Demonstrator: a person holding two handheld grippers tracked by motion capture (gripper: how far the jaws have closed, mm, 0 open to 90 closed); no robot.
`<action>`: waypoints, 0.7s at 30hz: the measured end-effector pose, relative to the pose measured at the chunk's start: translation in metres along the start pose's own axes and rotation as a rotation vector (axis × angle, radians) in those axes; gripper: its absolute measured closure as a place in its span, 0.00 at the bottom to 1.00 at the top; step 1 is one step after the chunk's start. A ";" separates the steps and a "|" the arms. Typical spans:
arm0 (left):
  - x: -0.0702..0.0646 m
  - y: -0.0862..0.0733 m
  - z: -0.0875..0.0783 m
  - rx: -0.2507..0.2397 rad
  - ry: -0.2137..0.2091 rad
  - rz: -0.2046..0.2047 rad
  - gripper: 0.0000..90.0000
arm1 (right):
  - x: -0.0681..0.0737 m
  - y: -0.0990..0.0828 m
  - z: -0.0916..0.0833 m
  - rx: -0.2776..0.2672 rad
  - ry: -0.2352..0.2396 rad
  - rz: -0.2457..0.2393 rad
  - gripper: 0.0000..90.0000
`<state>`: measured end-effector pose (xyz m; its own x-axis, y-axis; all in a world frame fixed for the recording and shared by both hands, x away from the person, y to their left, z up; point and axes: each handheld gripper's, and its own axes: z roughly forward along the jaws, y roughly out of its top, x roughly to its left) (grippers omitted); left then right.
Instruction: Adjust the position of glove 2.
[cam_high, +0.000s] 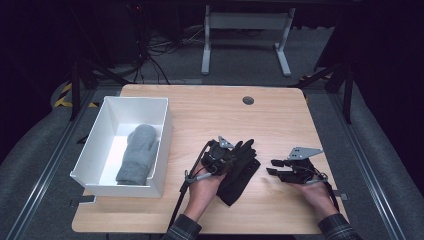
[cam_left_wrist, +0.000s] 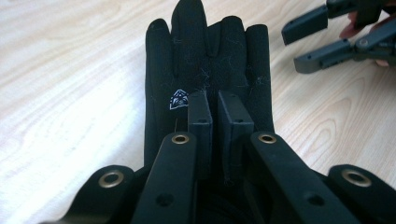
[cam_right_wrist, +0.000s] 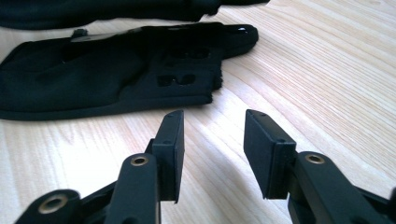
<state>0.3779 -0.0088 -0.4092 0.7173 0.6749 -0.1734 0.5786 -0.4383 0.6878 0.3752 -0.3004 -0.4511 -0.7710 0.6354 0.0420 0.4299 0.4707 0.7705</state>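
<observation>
A black glove (cam_high: 241, 175) lies on the wooden table (cam_high: 210, 115), fingers pointing away from the person. My left gripper (cam_high: 234, 155) rests on its palm area. In the left gripper view the jaws stand almost together on the black glove (cam_left_wrist: 205, 51), pinching its fabric just behind the fingers, beside a small white logo (cam_left_wrist: 178, 99). My right gripper (cam_high: 271, 167) hovers to the glove's right with its jaws apart and nothing between them. The right gripper view shows its pads (cam_right_wrist: 170, 140) spread over bare wood, short of the glove's cuff edge (cam_right_wrist: 93, 79). The right gripper (cam_left_wrist: 296, 49) also appears at the top right of the left gripper view.
A white bin (cam_high: 135, 100) stands at the table's left side with a grey mitten (cam_high: 137, 152) lying inside. A small round grommet (cam_high: 248, 100) sits near the table's far edge. Beyond the table are desk legs and cables on the floor.
</observation>
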 end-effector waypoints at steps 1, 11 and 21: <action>-0.001 -0.002 0.002 0.000 -0.005 -0.001 0.94 | 0.000 0.000 0.000 0.001 0.000 0.001 0.66; -0.006 -0.007 0.011 0.000 -0.011 0.020 0.78 | 0.000 0.000 0.002 0.010 -0.003 0.002 0.61; 0.014 -0.010 -0.004 0.032 0.023 0.037 1.00 | 0.019 0.008 0.006 0.011 0.091 -0.033 0.94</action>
<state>0.3807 0.0073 -0.4159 0.7298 0.6709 -0.1316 0.5638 -0.4817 0.6709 0.3666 -0.2807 -0.4479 -0.8242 0.5614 0.0745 0.4081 0.4975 0.7654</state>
